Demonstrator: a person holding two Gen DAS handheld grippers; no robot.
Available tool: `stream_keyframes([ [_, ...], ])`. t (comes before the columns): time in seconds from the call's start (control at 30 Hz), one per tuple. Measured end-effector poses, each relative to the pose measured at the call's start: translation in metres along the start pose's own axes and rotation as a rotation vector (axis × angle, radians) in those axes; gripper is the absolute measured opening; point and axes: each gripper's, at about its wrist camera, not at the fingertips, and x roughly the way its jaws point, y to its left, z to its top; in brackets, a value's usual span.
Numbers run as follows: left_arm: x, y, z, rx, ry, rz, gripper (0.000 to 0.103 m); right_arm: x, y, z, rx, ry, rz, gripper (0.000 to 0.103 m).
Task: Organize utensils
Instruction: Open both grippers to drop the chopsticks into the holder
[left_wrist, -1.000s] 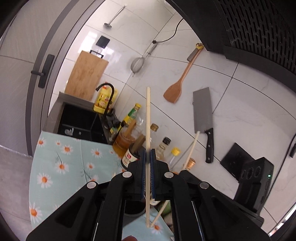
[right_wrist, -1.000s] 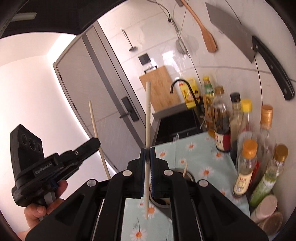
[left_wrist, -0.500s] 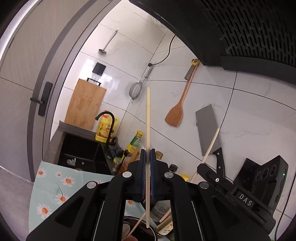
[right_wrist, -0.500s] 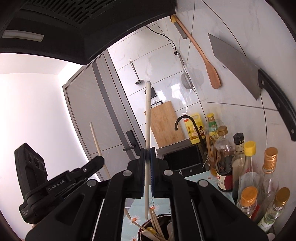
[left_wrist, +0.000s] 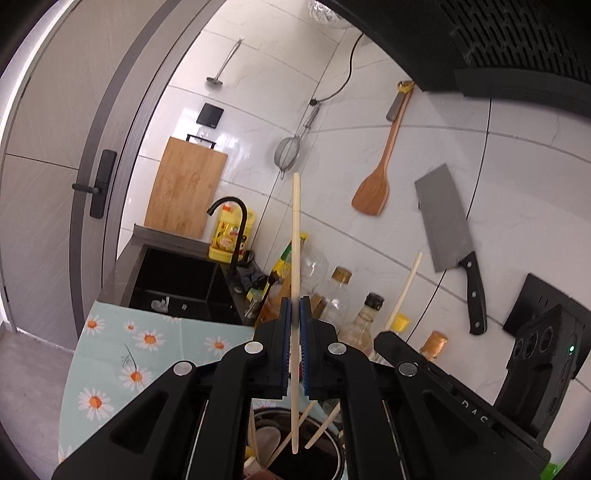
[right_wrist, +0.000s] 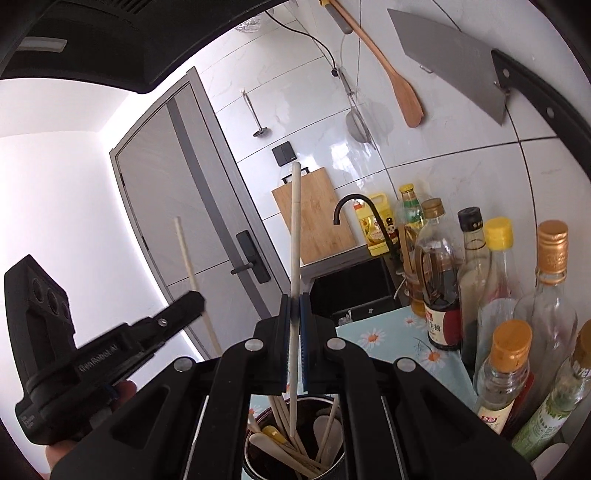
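Right wrist view: two grippers, right gripper (right_wrist: 294, 314) and left gripper (right_wrist: 192, 299), each have jaws clamped on one chopstick (right_wrist: 294, 258), above the dark utensil holder (right_wrist: 258, 458) holding several more.

White marble-look tiled wall (left_wrist: 258, 92) fills the upper centre of both views. A grey door (left_wrist: 48, 177) with a black handle stands at the left. A black range hood (left_wrist: 498, 40) occupies the upper right in the left view. A black sink (left_wrist: 181, 284) with a curved black faucet (left_wrist: 236, 221) sits mid-frame. Bright daylight glows at the left of the right view.
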Motion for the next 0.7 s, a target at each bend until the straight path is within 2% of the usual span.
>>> stream_keyframes([
  [0.37, 0.004, -0.001, -0.032, 0.043, 0.085, 0.014, 0.005, 0.005, -0.002, -0.015, -0.013, 0.051, -0.014, 0.006],
  [0.43, 0.004, 0.004, -0.035, 0.023, 0.109, 0.028, 0.006, 0.004, -0.003, -0.016, 0.002, 0.060, -0.017, 0.015],
  [0.47, 0.003, 0.006, -0.035, 0.011, 0.113, 0.028, 0.007, 0.002, -0.004, -0.016, 0.018, 0.057, -0.016, 0.027],
  [0.5, 0.001, 0.010, -0.036, -0.005, 0.120, 0.028, 0.020, 0.001, -0.005, -0.015, 0.026, 0.054, -0.015, 0.032],
  [0.53, -0.001, 0.013, -0.036, -0.017, 0.123, 0.023, 0.036, -0.001, -0.005, -0.014, 0.032, 0.050, -0.016, 0.032],
  [0.7, -0.016, 0.016, -0.028, -0.031, 0.109, 0.004, 0.037, -0.015, 0.001, -0.005, 0.037, 0.036, -0.013, 0.032],
])
